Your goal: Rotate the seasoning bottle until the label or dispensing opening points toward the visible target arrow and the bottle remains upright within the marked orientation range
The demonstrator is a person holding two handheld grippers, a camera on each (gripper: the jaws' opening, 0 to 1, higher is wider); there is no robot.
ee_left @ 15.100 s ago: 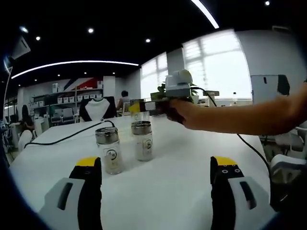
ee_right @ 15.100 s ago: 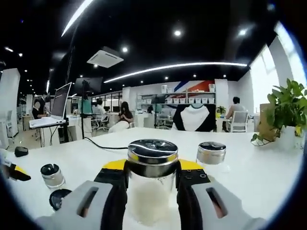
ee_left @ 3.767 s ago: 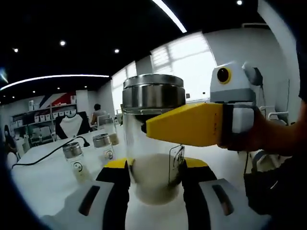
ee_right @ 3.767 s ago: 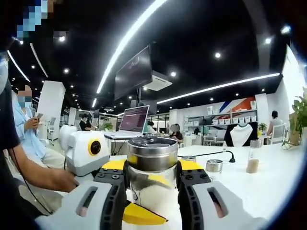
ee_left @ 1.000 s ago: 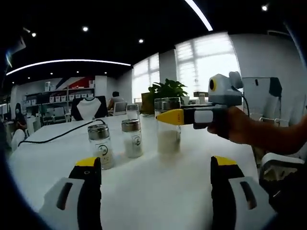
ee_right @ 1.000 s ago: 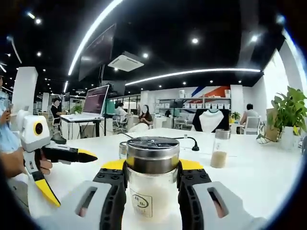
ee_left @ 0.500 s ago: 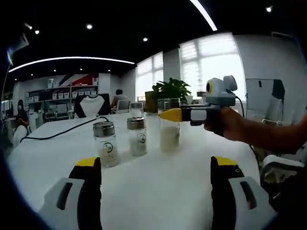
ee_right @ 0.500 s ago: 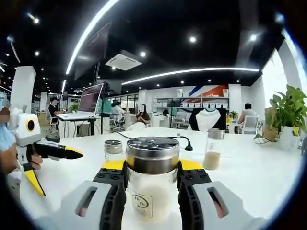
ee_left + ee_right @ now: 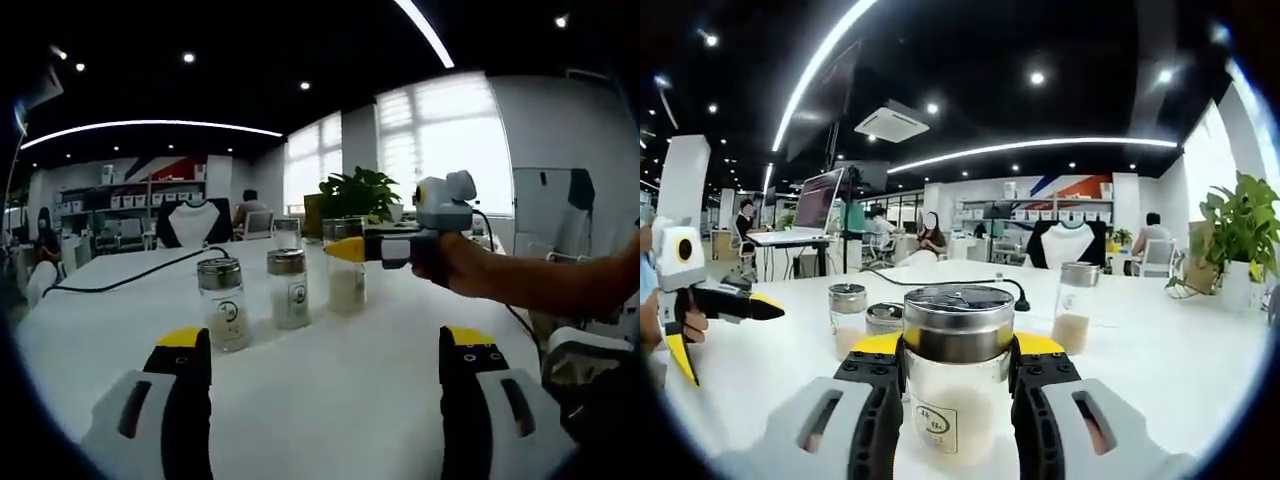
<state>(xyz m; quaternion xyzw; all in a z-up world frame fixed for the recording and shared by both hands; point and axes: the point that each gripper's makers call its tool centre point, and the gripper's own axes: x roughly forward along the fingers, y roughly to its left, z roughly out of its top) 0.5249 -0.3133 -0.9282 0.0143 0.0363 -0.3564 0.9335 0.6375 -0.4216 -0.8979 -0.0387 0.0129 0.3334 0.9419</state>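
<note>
Change: my right claw (image 9: 958,385) has carried the seasoning bottle (image 9: 958,375) further from my left claw (image 9: 325,375).
Right claw: clamped on the upright bottle, label facing me.
Left claw: jaws wide, over the table (image 9: 330,400).
Bottle place: above the table, near two jars (image 9: 255,300).

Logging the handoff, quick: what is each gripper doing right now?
Left gripper: open, holding nothing.
Right gripper: shut on the seasoning bottle, upright.

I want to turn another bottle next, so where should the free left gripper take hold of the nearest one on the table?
Take the nearest bottle by its glass body just under the steel cap, coming in level from the front. It stands upright, apart from the next bottle, and the open left gripper faces it.
</note>
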